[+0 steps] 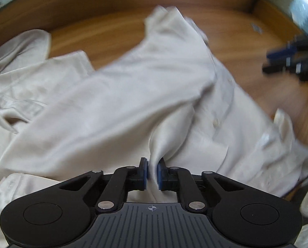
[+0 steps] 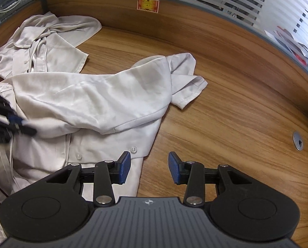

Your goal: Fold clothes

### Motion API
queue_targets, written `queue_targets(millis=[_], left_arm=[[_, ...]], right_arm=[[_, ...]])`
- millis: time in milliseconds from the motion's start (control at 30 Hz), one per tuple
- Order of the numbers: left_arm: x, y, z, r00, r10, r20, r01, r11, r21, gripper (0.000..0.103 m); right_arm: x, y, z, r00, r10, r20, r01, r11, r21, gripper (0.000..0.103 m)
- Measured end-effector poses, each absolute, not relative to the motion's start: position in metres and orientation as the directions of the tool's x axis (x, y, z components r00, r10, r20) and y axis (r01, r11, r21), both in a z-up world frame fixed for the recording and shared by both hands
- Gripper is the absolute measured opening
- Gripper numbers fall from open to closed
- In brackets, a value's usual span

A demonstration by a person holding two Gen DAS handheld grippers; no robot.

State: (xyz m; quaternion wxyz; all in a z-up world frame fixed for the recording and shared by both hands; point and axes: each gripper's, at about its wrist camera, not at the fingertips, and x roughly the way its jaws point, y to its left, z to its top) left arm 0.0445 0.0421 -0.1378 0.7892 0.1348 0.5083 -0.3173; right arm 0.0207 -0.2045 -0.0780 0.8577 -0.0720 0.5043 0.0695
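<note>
Blue pads (image 1: pixel 146 172) of the left gripper (image 1: pixel 152 172) sit pinched on a gathered ridge of the near shirt (image 1: pixel 116 103), the cloth squeezed into a thin pleat between them. The right gripper (image 2: pixel 149 170) hangs with its jaws apart and nothing between them, over the bare desk (image 2: pixel 226 124) just right of the shirt's buttoned hem. This shirt lies rumpled in the middle of the desk, one side flapped over its front, a short sleeve (image 2: pixel 187 82) poking out at the far right. It looks light, thin and limp, with a slight sheen, so I would expect it to sag and slide rather than keep any shape; the hem corners, shoulder seams or button placket seem the firmer places to grip. A second shirt (image 2: pixel 44 47) of similar pale cloth lies bunched at the far left. The desk is smooth wood-grain laminate, with a metal cable port (image 2: pixel 298 141) at the right.
</note>
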Motion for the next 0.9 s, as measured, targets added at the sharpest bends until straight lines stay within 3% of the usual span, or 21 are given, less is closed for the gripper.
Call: queue_targets(millis=[333,633,800,833,900], left_arm=[[0.123,0.11,-0.074,0.55,-0.288,-0.784,0.385,0.921,-0.068,0.008],[0.186,0.174,-0.078,0.563,0.021,-0.827,0.078,0.994,0.078,0.01],[0.187,0.195,-0.084,0.539,0.144,-0.83,-0.082,0.99,0.118,0.022],[0.185,0.194,-0.083,0.545,0.132,-0.828,-0.07,0.991,0.112,0.027],[0.182,0.187,-0.081,0.562,0.087,-0.823,-0.015,0.995,0.095,0.047]], right_arm=[[0.039,-0.196,-0.084,0.469,0.049,-0.882,-0.185,0.982,-0.044,0.045],[0.045,-0.189,-0.085,0.466,0.064,-0.882,-0.172,0.985,-0.019,0.045],[0.05,-0.19,-0.093,0.458,0.063,-0.887,-0.171,0.985,-0.018,0.045],[0.052,-0.19,-0.094,0.457,0.062,-0.887,-0.172,0.985,-0.02,0.045],[0.056,-0.192,-0.096,0.456,0.062,-0.888,-0.175,0.984,-0.021,0.045]])
